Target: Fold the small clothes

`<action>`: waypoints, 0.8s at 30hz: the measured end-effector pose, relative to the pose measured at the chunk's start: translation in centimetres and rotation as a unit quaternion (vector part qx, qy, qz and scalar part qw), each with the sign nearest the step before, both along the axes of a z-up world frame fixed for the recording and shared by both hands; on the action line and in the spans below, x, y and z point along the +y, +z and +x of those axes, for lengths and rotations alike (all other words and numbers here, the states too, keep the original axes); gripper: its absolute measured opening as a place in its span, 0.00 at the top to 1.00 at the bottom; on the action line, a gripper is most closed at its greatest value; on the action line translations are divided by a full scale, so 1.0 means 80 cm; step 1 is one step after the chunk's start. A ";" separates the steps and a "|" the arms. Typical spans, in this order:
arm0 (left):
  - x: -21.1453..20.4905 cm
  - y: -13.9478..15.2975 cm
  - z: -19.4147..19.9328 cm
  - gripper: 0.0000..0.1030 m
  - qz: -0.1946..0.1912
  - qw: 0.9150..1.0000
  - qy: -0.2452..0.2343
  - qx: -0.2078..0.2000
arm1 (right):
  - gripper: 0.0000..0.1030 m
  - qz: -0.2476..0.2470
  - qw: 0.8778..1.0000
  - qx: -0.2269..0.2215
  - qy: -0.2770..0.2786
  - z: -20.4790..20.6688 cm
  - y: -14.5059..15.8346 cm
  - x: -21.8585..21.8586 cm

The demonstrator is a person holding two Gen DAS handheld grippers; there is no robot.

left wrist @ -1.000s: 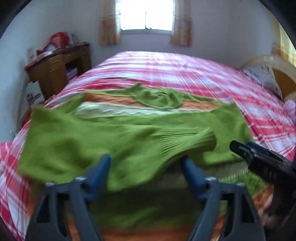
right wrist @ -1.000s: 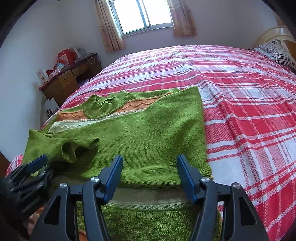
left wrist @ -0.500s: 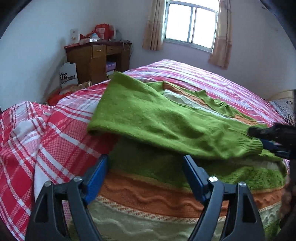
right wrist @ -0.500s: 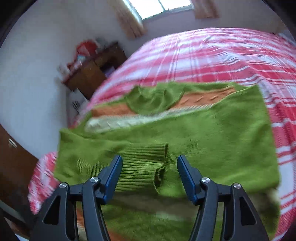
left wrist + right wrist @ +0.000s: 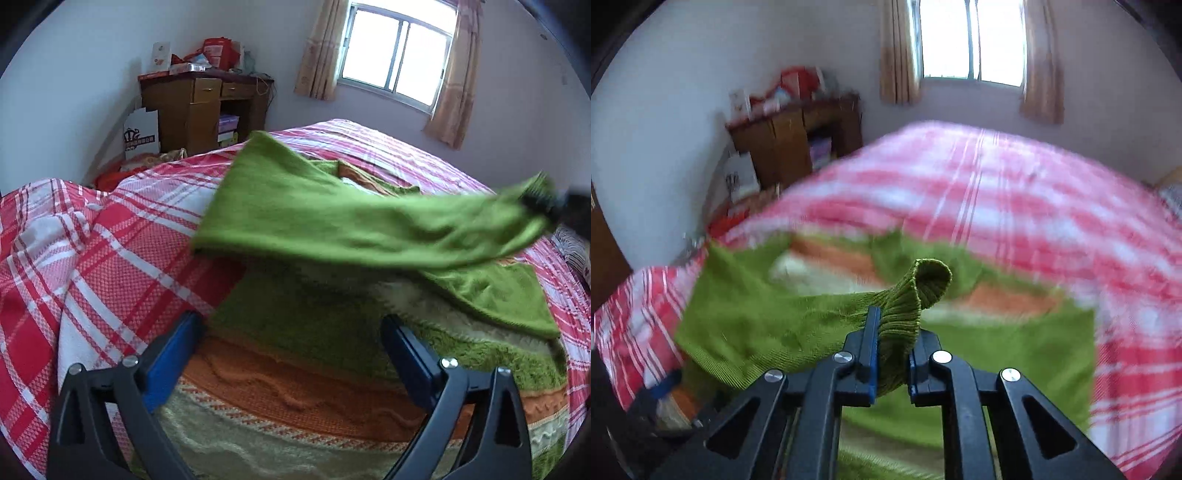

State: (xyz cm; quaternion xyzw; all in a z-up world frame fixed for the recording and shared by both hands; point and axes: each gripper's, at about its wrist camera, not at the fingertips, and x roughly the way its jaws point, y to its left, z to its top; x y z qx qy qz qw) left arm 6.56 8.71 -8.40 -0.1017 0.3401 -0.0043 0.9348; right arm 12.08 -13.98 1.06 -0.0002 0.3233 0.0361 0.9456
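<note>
Green knitted sweater (image 5: pixel 332 325) sleeve cuff (image 5: pixel 919 291) is pinched as the right gripper (image 5: pixel 890 354) closes; lay it gently across, left gripper (image 5: pixel 291 354) opening, holding nothing

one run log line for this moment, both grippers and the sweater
left gripper: opening, empty | right gripper: closing on sleeve cuff, lifted | green sweater: on plaid bed

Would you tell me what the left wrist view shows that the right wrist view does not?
Only the left wrist view shows the left gripper, its jaws opening with nothing between them, above the sweater's orange band, and the whole sleeve stretched in the air. Only the right wrist view shows the right gripper closing on the ribbed cuff. Both show the green sweater, plaid bedspread, wooden desk and window.
</note>
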 end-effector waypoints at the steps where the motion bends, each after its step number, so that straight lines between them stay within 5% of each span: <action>1: -0.001 0.000 0.000 0.03 0.000 1.000 0.001 0.000 | 0.89 -0.003 1.000 -0.017 -0.003 -0.003 0.017 -0.005; 7: -0.002 0.000 0.002 0.03 0.005 1.000 0.005 0.003 | 0.89 -0.048 0.996 -0.063 -0.047 -0.014 0.062 -0.063; 16: -0.010 -0.002 0.009 0.03 0.035 0.999 0.013 0.017 | 0.86 -0.074 0.991 0.060 -0.096 -0.016 -0.065 -0.145; 19: -0.010 0.000 0.012 0.03 0.039 0.999 0.014 0.025 | 0.74 -0.098 0.986 0.089 -0.101 -0.024 -0.097 -0.148; 21: -0.009 0.003 0.012 0.04 0.048 0.998 0.018 0.033 | 0.39 -0.093 0.986 0.078 -0.119 -0.043 -0.086 -0.160; 24: -0.007 0.022 0.004 0.05 0.059 0.998 0.018 0.011 | 0.37 -0.083 0.982 0.034 -0.165 -0.083 -0.059 -0.185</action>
